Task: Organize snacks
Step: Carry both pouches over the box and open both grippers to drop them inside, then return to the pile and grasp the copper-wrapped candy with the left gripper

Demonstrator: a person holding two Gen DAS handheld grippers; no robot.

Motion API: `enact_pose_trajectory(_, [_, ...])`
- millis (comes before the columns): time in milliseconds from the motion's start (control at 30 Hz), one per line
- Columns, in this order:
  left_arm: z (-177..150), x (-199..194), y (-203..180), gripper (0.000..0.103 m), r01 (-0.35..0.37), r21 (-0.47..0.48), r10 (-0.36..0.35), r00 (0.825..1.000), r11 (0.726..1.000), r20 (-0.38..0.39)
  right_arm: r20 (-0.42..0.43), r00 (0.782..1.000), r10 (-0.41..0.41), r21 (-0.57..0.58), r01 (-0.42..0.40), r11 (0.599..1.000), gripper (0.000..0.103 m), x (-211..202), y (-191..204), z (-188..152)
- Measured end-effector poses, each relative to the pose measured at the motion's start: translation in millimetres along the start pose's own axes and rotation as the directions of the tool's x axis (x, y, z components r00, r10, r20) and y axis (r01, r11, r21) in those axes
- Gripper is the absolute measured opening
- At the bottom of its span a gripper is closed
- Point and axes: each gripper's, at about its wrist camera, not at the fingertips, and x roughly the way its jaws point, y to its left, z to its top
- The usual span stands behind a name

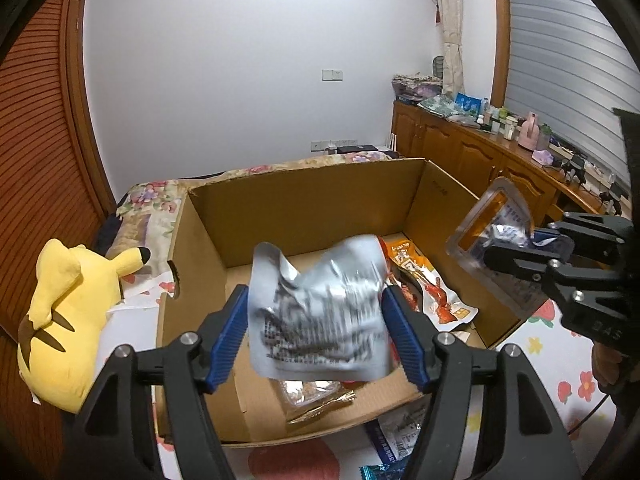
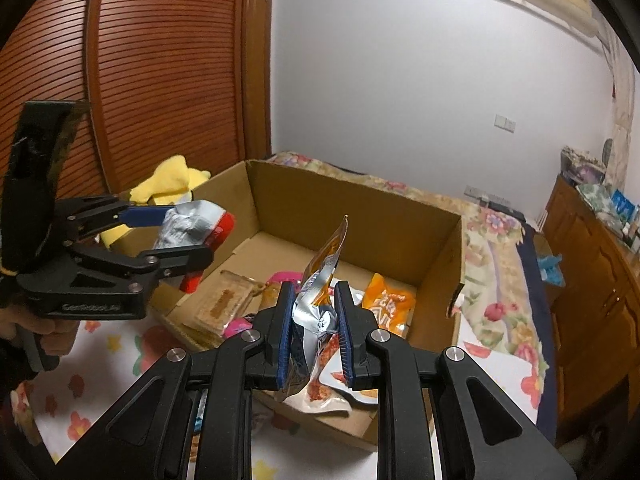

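An open cardboard box point(image 1: 304, 208) stands on the bed and holds several snack packs, among them an orange pack point(image 1: 432, 288). My left gripper point(image 1: 316, 320) is shut on a silver snack bag point(image 1: 320, 312) above the box's near side; it also shows in the right wrist view point(image 2: 176, 236) with the bag point(image 2: 196, 224). My right gripper point(image 2: 314, 332) is shut on a silver-and-orange pouch point(image 2: 320, 280) over the box point(image 2: 360, 216); it shows in the left wrist view point(image 1: 516, 244) holding the pouch point(image 1: 492, 216) above the box's right wall.
A yellow plush toy point(image 1: 68, 320) lies left of the box. Loose snack packs point(image 1: 400, 440) lie on the floral sheet in front of the box. A wooden cabinet point(image 1: 480, 152) with clutter runs along the right wall. A slatted wooden door point(image 2: 120, 80) is on the left.
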Motion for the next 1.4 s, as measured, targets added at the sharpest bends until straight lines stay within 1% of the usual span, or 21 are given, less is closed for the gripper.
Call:
enact_pose_trajectory(200, [-0.5, -2.7, 8.2, 0.067, -0.002, -0.014, 0.002, 1.000, 1.000, 0.003, -0.033, 0.999, 0.004, 0.020, -0.003, 1.000, 0.018, 13.7, -0.5, 1.5])
enact_pose_trajectory(300, [-2.3, -7.3, 10.2, 0.067, 0.015, -0.021, -0.015, 1.000, 1.000, 0.007, -0.049, 0.999, -0.003, 0.024, 0.004, 1.000, 0.018, 19.5, -2.3, 0.4])
enact_pose_trajectory(500, [-10.2, -19.2, 3.5, 0.067, 0.039, 0.001, -0.039, 0.999, 0.999, 0.009, -0.061, 0.998, -0.016, 0.053, 0.019, 0.998, 0.019, 22.4, -9.4, -1.5])
enact_pose_trajectory(533, [-12.1, -23.0, 1.9, 0.067, 0.044, 0.004, -0.044, 0.999, 0.999, 0.013, -0.060, 0.998, -0.017, 0.059, 0.020, 0.998, 0.021, 22.4, -10.1, -2.2])
enact_pose_trajectory(567, [-14.4, -27.1, 0.5, 0.067, 0.049, 0.007, -0.049, 0.999, 0.999, 0.016, -0.061, 0.998, -0.020, 0.066, 0.024, 0.998, 0.027, 21.4, -11.1, -3.0])
enact_pose_trajectory(733, [-27.6, -48.1, -7.8, 0.067, 0.060, 0.026, -0.061, 0.998, 0.998, 0.031, -0.060, 0.997, -0.044, 0.057, 0.048, 0.997, 0.031, 11.7, -7.2, -3.2])
enact_pose_trajectory(967, [-53.9, -77.5, -21.4, 0.068, 0.073, 0.039, -0.074, 0.997, 0.997, 0.036, -0.017, 0.999, -0.034, 0.064, 0.035, 0.997, 0.032, -34.6, 6.7, -10.0])
enact_pose_trajectory(1133, [-80.2, -81.8, -24.7, 0.068, 0.085, 0.021, -0.085, 0.996, 0.996, 0.009, -0.011, 1.000, -0.016, 0.074, 0.017, 0.997, 0.032, -59.0, 20.8, -27.0])
enact_pose_trajectory(1233, [-98.7, -77.7, -33.7, 0.067, 0.099, 0.021, -0.098, 0.995, 0.995, -0.029, -0.023, 1.000, 0.012, 0.072, -0.010, 0.997, 0.032, -67.3, 32.3, -39.6])
enact_pose_trajectory(1300, [-108.4, -72.5, -39.6, 0.064, 0.110, 0.025, -0.108, 0.993, 0.994, -0.052, -0.035, 0.999, 0.030, 0.075, -0.027, 0.997, 0.033, -67.3, 38.1, -45.4])
enact_pose_trajectory(1367, [-117.4, -65.5, -46.2, 0.055, 0.124, 0.028, -0.121, 0.989, 0.992, -0.079, -0.051, 0.997, 0.049, 0.081, -0.045, 0.996, 0.035, -64.5, 43.2, -52.5])
enact_pose_trajectory(1400, [-120.9, -62.7, -49.1, 0.054, 0.129, 0.028, -0.126, 0.988, 0.991, -0.086, -0.064, 0.996, 0.054, 0.082, -0.049, 0.995, 0.035, -60.9, 45.6, -56.7])
